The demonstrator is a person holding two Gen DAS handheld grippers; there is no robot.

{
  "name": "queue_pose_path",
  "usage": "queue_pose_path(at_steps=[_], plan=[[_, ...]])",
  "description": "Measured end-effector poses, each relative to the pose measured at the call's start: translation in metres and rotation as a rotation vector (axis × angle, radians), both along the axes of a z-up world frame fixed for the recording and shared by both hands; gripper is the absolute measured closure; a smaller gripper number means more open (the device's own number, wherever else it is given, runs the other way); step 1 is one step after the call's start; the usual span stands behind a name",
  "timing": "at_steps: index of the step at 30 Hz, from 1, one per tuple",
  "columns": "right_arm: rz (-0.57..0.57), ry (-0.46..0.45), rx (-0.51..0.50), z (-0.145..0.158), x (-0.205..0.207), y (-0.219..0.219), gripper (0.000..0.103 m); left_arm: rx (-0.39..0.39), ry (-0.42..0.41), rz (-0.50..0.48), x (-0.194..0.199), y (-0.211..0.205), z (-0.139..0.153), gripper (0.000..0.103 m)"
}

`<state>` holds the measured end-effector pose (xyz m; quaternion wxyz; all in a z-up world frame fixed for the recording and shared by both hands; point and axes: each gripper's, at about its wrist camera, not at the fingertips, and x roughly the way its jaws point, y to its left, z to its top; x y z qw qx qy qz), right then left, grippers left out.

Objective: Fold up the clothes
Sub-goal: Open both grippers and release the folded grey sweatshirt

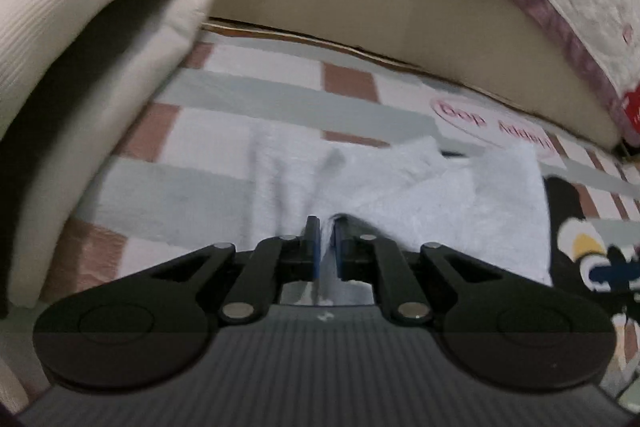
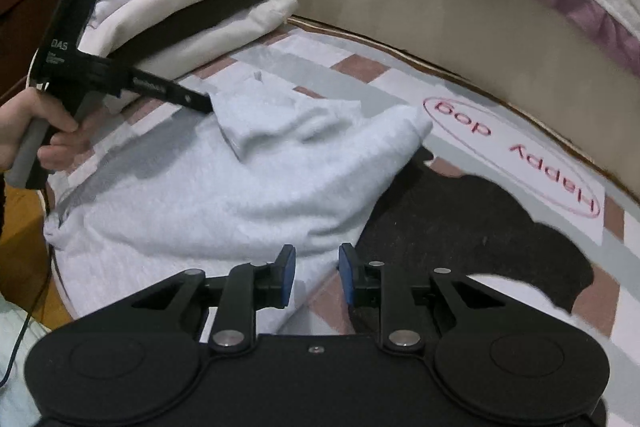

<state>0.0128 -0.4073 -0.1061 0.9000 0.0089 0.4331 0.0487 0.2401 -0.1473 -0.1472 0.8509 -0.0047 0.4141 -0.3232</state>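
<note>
Pinching a raised fold of the pale grey sweatshirt [image 2: 192, 195] lying on the checked mat [image 2: 320, 63], the left gripper [image 1: 327, 227] has its jaws closed on soft, limp, light fabric, best held at edges, while the right gripper [image 2: 317, 263] hangs with jaws apart.

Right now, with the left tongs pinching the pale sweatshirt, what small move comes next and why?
Probably carry the left tongs across, laying the pinched flap over the pale sweatshirt. The right tongs hang open at its near edge, holding nothing.
</note>
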Motion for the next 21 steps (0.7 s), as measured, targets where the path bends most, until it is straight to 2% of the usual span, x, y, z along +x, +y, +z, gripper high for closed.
queue_pose_path(at_steps=[2, 3, 5, 6, 9, 10, 11, 14, 16, 19, 21], plan=[[-0.035, 0.005, 0.031, -0.006, 0.001, -0.006, 0.075, -0.022, 0.004, 0.059, 0.006, 0.005, -0.004, 0.092], [-0.055, 0.007, 0.048, -0.008, 0.002, -0.009, 0.075, -0.031, -0.003, 0.053, 0.007, 0.005, -0.004, 0.089], [-0.092, 0.003, 0.085, -0.011, 0.006, -0.014, 0.075, -0.047, -0.025, 0.002, 0.008, 0.001, -0.002, 0.053], [-0.108, -0.004, 0.104, -0.013, 0.008, -0.017, 0.075, -0.055, -0.036, -0.023, 0.008, -0.001, -0.001, 0.048], [-0.138, -0.029, 0.161, -0.016, 0.019, -0.021, 0.075, -0.076, -0.082, -0.176, -0.003, -0.008, 0.009, 0.041], [-0.146, -0.037, 0.178, -0.017, 0.023, -0.022, 0.075, -0.058, -0.113, -0.220, -0.005, -0.014, 0.011, 0.029], [-0.154, -0.041, 0.193, -0.019, 0.027, -0.021, 0.075, -0.028, -0.153, -0.259, -0.007, -0.022, 0.011, 0.024], [-0.182, -0.049, 0.207, -0.024, 0.037, -0.020, 0.075, 0.048, -0.242, -0.367, -0.006, -0.046, 0.008, 0.024], [-0.205, -0.052, 0.203, -0.026, 0.040, -0.022, 0.075, 0.071, -0.227, -0.372, 0.000, -0.059, 0.003, 0.024], [-0.239, -0.056, 0.196, -0.029, 0.044, -0.025, 0.075, 0.060, -0.141, -0.369, 0.010, -0.068, -0.009, 0.024], [-0.229, -0.069, 0.221, -0.028, 0.037, -0.025, 0.075, 0.009, -0.009, -0.297, 0.025, -0.063, -0.017, 0.030]])
